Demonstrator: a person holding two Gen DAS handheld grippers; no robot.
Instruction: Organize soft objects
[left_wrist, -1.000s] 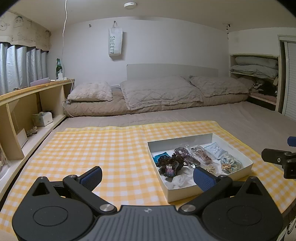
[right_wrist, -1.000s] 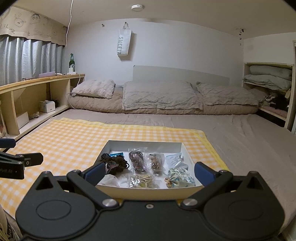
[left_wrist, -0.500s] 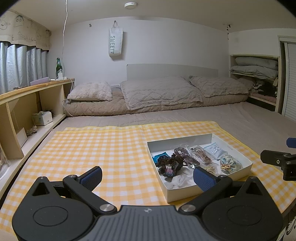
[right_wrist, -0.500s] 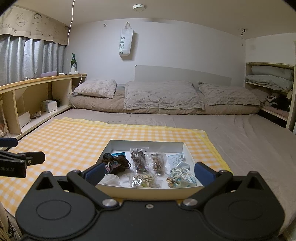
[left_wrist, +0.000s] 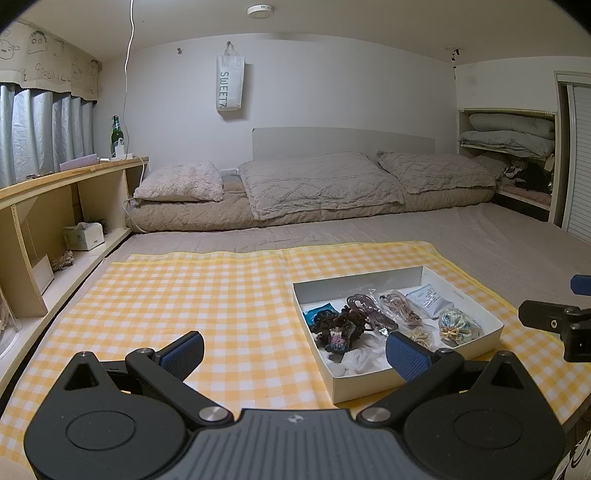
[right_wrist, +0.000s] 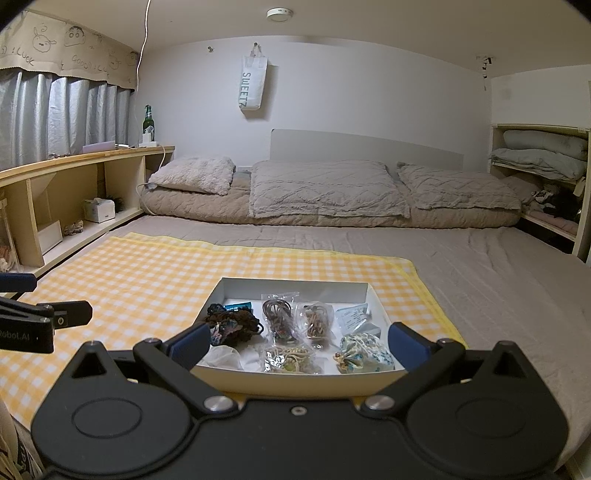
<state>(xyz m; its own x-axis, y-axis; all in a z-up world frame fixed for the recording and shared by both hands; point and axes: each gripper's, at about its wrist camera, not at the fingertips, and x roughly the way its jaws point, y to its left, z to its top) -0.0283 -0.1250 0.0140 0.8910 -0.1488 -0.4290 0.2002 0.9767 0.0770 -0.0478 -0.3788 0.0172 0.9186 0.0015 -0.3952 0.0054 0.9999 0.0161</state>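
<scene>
Barely anything had shifted since a second ago: the right claw (right_wrist: 295, 343) had crept a touch nearer the white box (right_wrist: 295, 290), and the left claw (left_wrist: 293, 350) sat almost where it was.

Both claws were spread wide, blue pads far apart, and neither had hold of anything. The left claw hovered over the yellow checked cloth (left_wrist: 207, 295), its right pad lined up over the box's near left corner; whether it touched the rim could not be told. The right claw hung at the box's near edge, pads straddling it, nothing pinched between them.

And the soft goods? All of them lay in the box, which sat on the cloth toward its right edge, on the bed (right_wrist: 498, 266). A dark crocheted scrunchie (right_wrist: 231, 325) sat at the box's left side, with a white fabric piece (right_wrist: 221, 356) in the near left corner just below it. Two clear bags of hair ties (right_wrist: 279, 317) lay side by side in the middle, another bag (right_wrist: 290, 358) against the near wall. A floral scrunchie (right_wrist: 364, 352) filled the near right corner, with a pale packet (right_wrist: 352, 315) behind it.
</scene>
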